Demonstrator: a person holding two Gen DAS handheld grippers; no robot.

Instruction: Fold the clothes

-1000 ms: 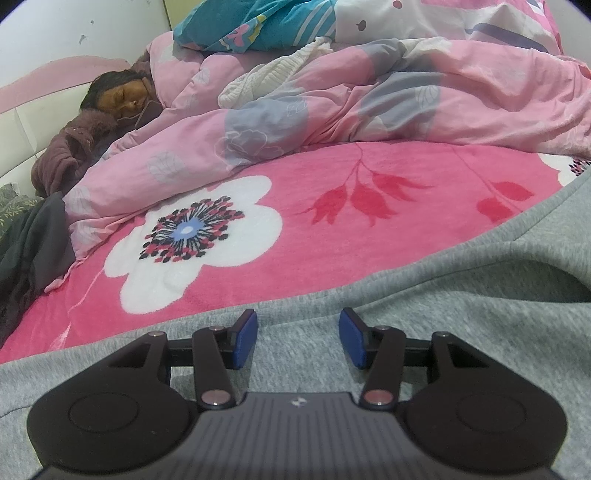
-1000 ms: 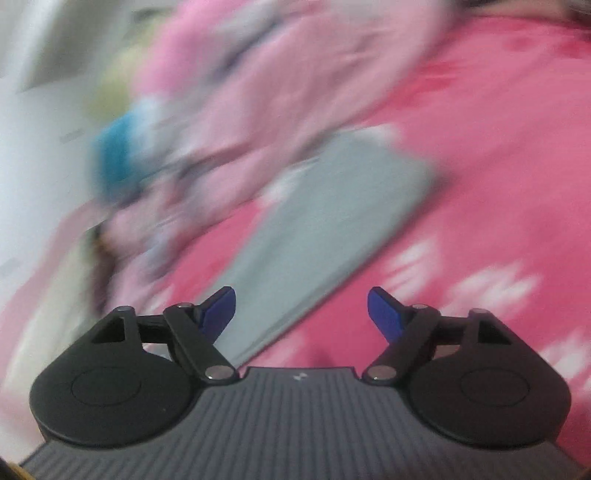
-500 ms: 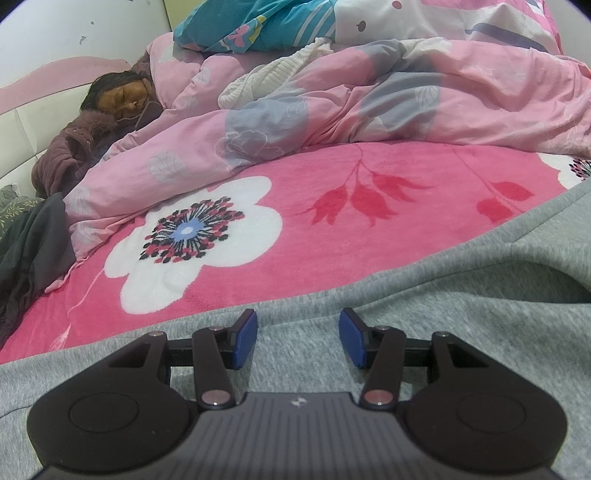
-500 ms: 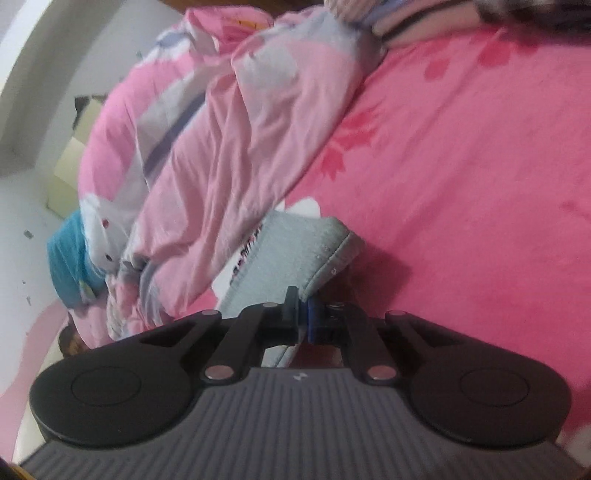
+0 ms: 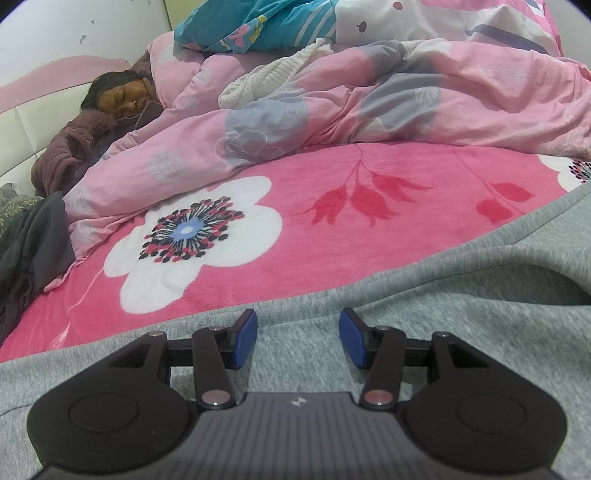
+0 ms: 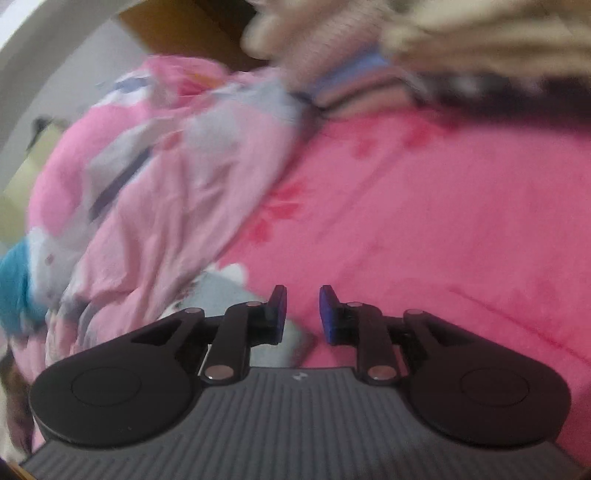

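**Sharp left view, smeared right view**

The left wrist view is evenly lit, soft and crisp; the grey garment [image 5: 424, 332] casts a dim shadow in its fold at right. Fisheye bending curves the pink floral blanket [image 5: 332, 229] towards dark corners. The right wrist view is motion-blurred throughout; only the right hand-held gripper [image 6: 303, 314] stays fairly sharp.

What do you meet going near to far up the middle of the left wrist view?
Left gripper, open → grey garment → pink floral blanket → pink quilt → teal pillow.
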